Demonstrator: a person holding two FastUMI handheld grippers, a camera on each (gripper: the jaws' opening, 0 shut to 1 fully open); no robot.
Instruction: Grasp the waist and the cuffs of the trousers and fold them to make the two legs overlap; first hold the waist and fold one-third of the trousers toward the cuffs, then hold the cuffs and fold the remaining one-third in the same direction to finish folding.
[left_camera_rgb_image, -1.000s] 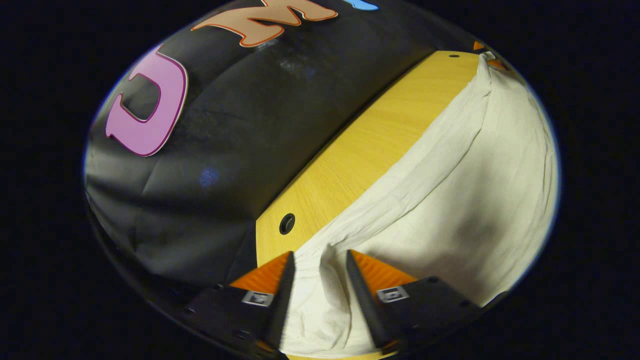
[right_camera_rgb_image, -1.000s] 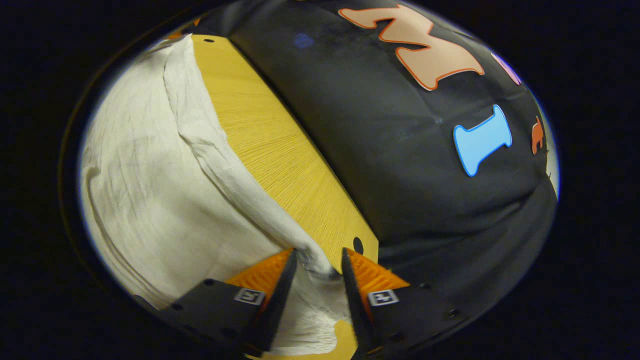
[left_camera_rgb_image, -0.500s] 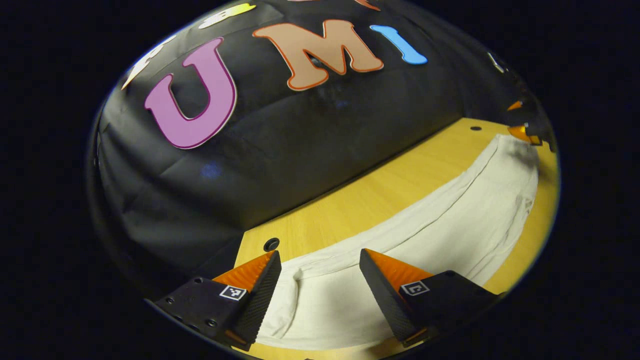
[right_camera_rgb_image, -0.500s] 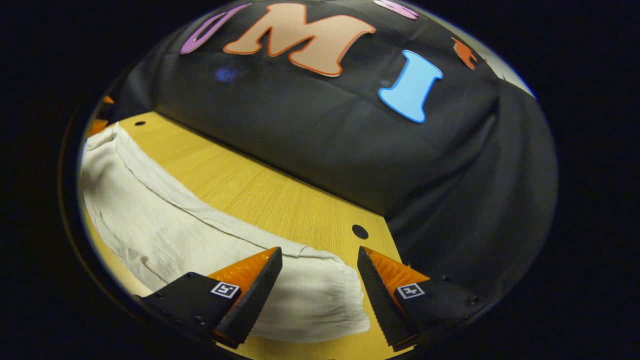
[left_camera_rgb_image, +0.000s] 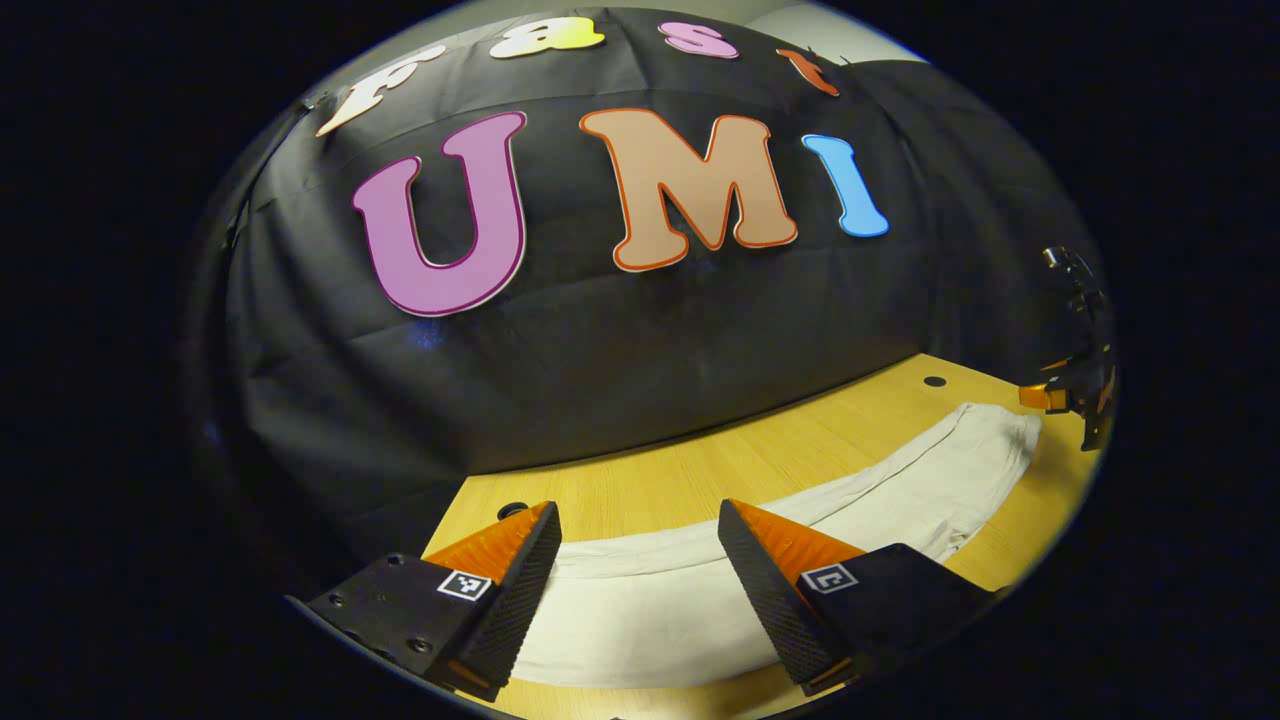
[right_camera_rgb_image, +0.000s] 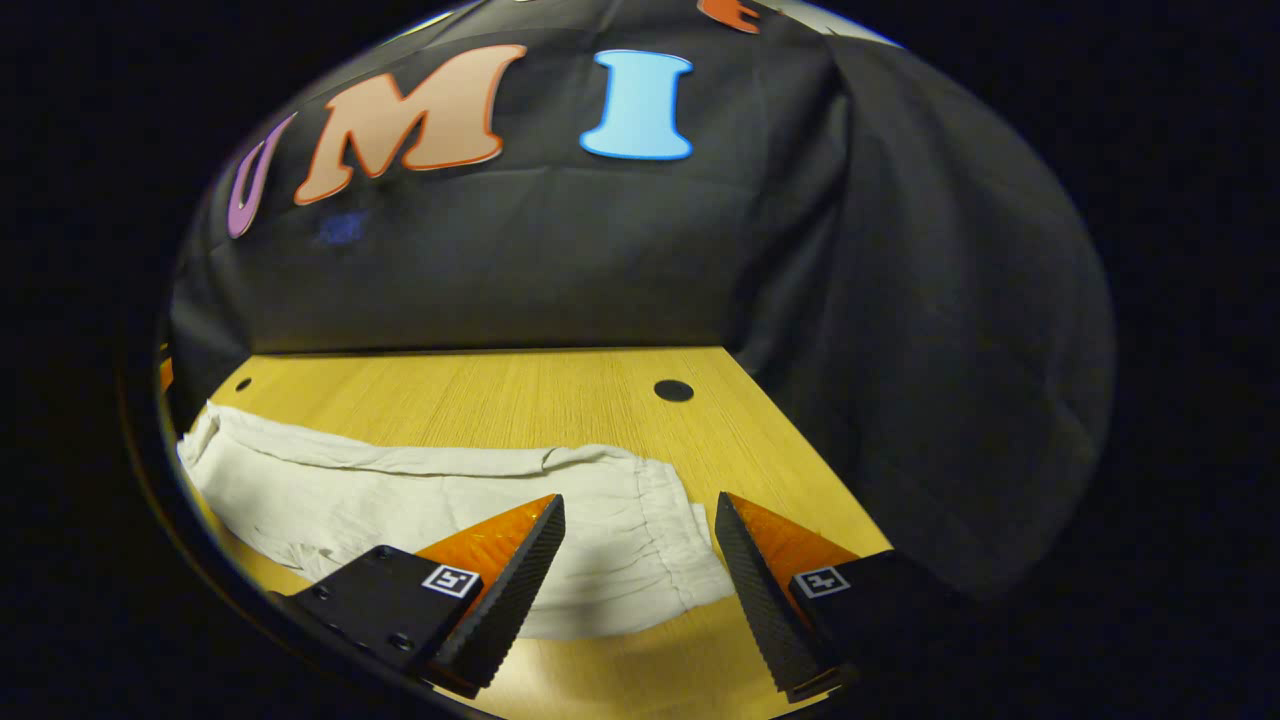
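The trousers (left_camera_rgb_image: 700, 600) lie as one long pale strip on the tabletop (left_camera_rgb_image: 700, 470), running along its length a little in from the back edge by the booth's wall. The two legs already look stacked, so the lengthwise fold appears done and the fold of the waist third is the step in hand.

The left tool (left_camera_rgb_image: 632, 590) hangs just above one end of the strip with its jaws wide apart and nothing between them. The right tool (right_camera_rgb_image: 640, 585) hovers over the opposite end, also wide and empty; the gathered, elastic-looking edge there suggests this is the waist (right_camera_rgb_image: 665, 530), near the right back corner with its small round hole (right_camera_rgb_image: 673, 390). From the left gripper view the right tool shows as a small shape past the strip's far end.

To do the step well, both tools probably ought to work at the waist end, one at each corner, so the edge travels square. Each should come down over the band and bite through every layer, since catching just the top layer would pull the legs out of line. Lift only enough to free the cloth, carry the waist along the strip toward the cuffs, and lay it down with side edges matching. The fabric looks thin and creased, so slow, even travel should keep it from bunching.
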